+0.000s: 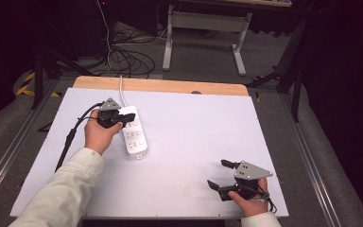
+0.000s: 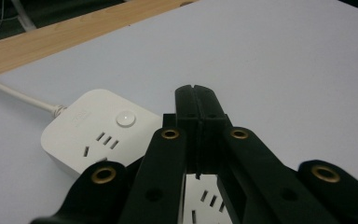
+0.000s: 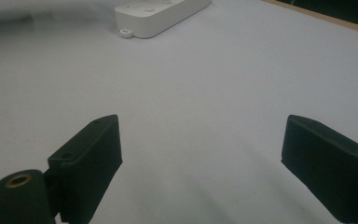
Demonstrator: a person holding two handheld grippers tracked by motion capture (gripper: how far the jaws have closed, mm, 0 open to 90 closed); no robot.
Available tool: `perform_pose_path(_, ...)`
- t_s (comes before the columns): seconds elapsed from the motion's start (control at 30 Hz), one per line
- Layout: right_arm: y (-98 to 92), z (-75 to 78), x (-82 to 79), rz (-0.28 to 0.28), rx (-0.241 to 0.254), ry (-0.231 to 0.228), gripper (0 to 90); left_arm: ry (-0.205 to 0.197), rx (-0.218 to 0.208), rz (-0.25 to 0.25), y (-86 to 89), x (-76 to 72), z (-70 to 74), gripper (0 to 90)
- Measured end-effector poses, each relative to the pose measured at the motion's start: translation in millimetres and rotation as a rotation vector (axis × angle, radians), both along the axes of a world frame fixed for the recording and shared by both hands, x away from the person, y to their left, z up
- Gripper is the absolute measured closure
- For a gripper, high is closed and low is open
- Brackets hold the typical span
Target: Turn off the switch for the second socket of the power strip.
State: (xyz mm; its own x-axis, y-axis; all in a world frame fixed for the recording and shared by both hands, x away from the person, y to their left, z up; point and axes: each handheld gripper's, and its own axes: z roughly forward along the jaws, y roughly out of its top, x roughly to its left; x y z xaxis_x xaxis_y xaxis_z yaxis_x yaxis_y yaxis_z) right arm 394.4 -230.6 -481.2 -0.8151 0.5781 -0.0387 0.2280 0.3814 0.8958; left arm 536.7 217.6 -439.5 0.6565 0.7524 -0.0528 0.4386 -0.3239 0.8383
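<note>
A white power strip [image 1: 134,132] lies on the white table top [image 1: 189,137] left of centre, its cord [image 1: 121,87] running to the far edge. My left gripper [image 1: 127,117] hovers over the strip's far end with its jaws pressed together and nothing between them. In the left gripper view the shut left gripper [image 2: 197,95] sits above the power strip [image 2: 93,128], beside its round button [image 2: 125,118]. My right gripper [image 1: 220,174] rests near the front right of the table, jaws wide apart. In the right gripper view the open right gripper [image 3: 200,140] faces the power strip [image 3: 158,14] far off.
A wooden strip [image 1: 160,85] borders the table's far edge. Beyond it stand a white table frame [image 1: 205,28] and loose cables [image 1: 127,59] on the floor. Metal rails [image 1: 316,165] run along both sides of the table.
</note>
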Motion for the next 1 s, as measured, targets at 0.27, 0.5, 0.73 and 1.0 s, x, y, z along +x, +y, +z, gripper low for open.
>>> perform_pose_path(0.27,-0.1,-0.1,0.0,0.003,0.001,0.000,12.3,0.013,0.037,0.003,-6.2,5.5,-7.8,89.9)
perform_pose_path(0.5,0.0,-0.1,0.0,0.004,0.001,0.001,12.3,0.025,0.041,0.026,-6.8,10.7,-14.4,89.9)
perform_pose_path(0.73,-0.4,-0.4,0.3,0.005,0.000,0.001,12.3,0.028,0.067,0.029,-7.6,13.5,-19.1,89.9)
perform_pose_path(1.0,-0.2,-0.8,0.8,0.006,0.000,0.001,12.3,0.027,0.125,-0.005,-16.2,16.7,-15.6,89.8)
